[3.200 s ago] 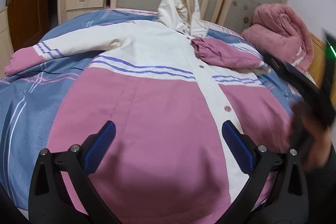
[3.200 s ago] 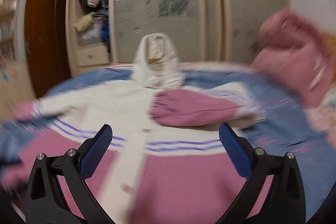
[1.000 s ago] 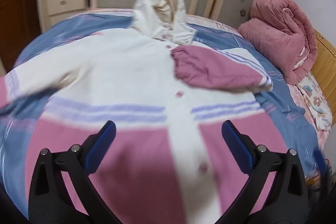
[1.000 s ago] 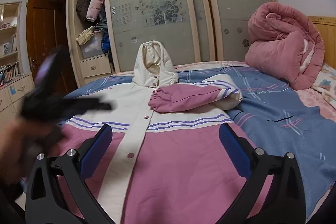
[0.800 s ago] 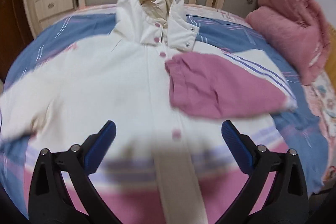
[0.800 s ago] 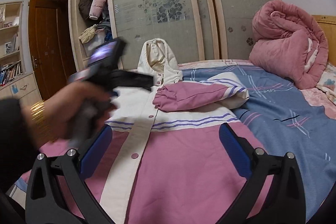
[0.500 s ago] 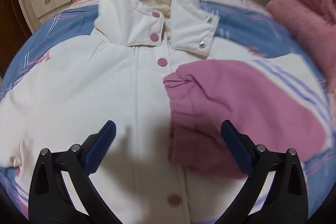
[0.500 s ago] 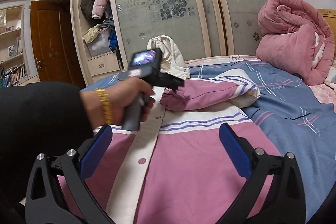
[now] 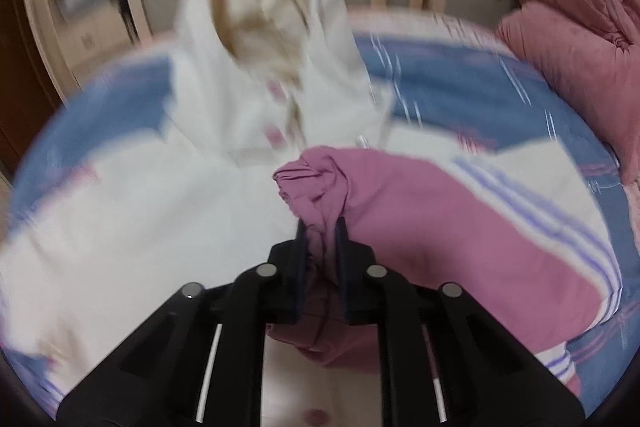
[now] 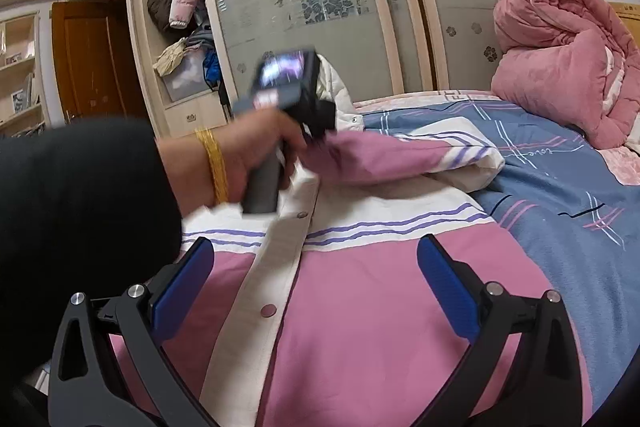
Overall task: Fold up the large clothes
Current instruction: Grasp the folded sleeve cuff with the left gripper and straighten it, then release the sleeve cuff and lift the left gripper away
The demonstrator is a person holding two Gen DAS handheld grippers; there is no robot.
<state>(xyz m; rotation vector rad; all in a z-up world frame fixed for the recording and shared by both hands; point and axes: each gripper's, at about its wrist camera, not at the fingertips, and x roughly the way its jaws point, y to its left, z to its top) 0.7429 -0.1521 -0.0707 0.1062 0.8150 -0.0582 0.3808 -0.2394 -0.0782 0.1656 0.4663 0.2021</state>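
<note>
Left tool (image 9: 321,231), jaws just closed on the pink cuff (image 9: 316,187); right tool (image 10: 316,291) wide open, empty: draw the sleeve (image 9: 460,227) toward 3 o'clock, flat across the jacket (image 10: 380,307).

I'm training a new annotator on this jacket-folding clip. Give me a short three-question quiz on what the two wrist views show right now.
1. True or false: the left gripper is shut on the pink sleeve cuff of the jacket.
2. Multiple choice: the right gripper is (A) clamped on the hood, (B) open above the jacket's pink lower half, (C) holding the rolled pink quilt.
3. Fill in: the pink sleeve lies folded across the jacket's ____.

Key:
1. True. The jaws have just closed, with cuff fabric bunched between them.
2. B. Its blue pads stand wide apart with nothing between them.
3. Chest, just below the cream hood.
</note>
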